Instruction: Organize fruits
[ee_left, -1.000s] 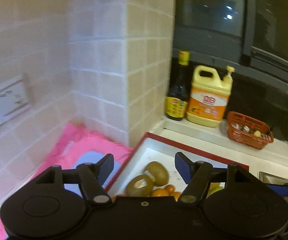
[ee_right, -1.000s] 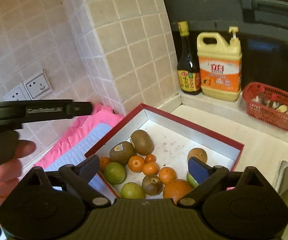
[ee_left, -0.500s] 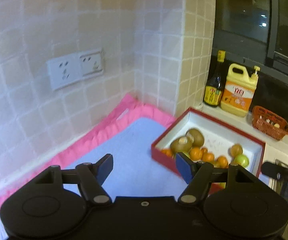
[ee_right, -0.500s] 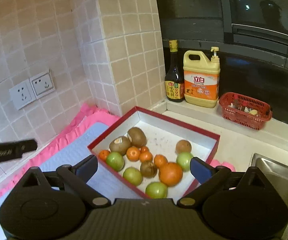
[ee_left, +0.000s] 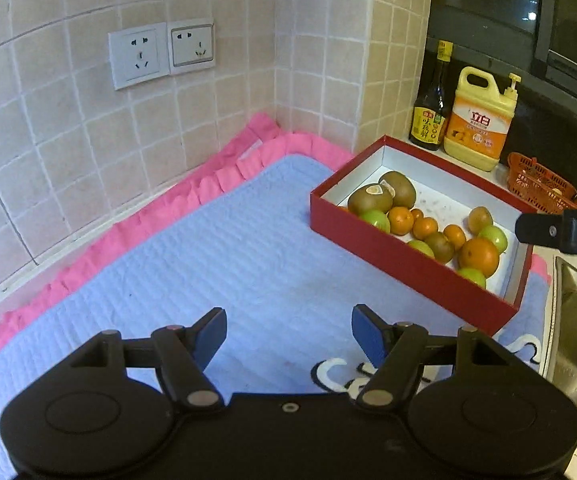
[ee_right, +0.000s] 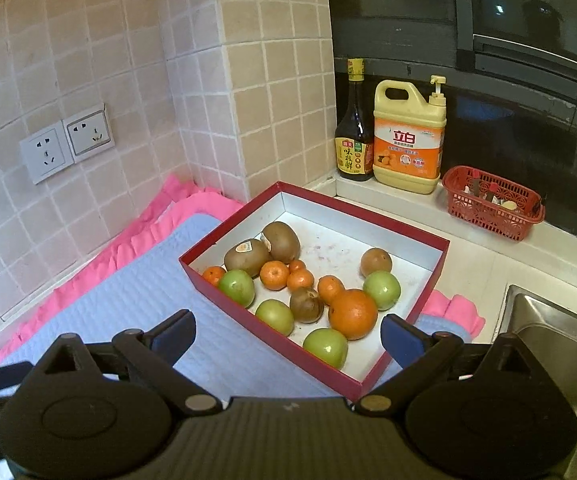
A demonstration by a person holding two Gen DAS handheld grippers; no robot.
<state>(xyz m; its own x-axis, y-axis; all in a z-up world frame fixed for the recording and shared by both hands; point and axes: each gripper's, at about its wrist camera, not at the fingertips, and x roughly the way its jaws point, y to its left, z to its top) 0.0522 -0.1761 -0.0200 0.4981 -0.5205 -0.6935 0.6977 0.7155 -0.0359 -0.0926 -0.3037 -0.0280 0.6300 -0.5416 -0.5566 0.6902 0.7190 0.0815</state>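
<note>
A red box (ee_right: 264,338) with a white inside holds mixed fruit: two kiwis (ee_right: 246,256), several small oranges (ee_right: 274,275), one large orange (ee_right: 352,314), several green apples (ee_right: 237,287) and brownish fruits (ee_right: 375,262). The box (ee_left: 400,256) sits at the right end of a blue mat (ee_left: 216,272). My left gripper (ee_left: 286,334) is open and empty above the mat, left of the box. My right gripper (ee_right: 286,336) is open and empty above the box's near edge.
Tiled walls with sockets (ee_left: 160,54) stand behind the pink-edged mat. A dark bottle (ee_right: 354,132), a yellow detergent jug (ee_right: 408,140) and a red basket (ee_right: 492,206) stand on the ledge behind the box. A steel sink (ee_right: 556,344) lies at the right.
Both grippers have pulled back and up from the box, so the whole box and more of the mat show. The left one has also swung left over the mat. Both stay open.
</note>
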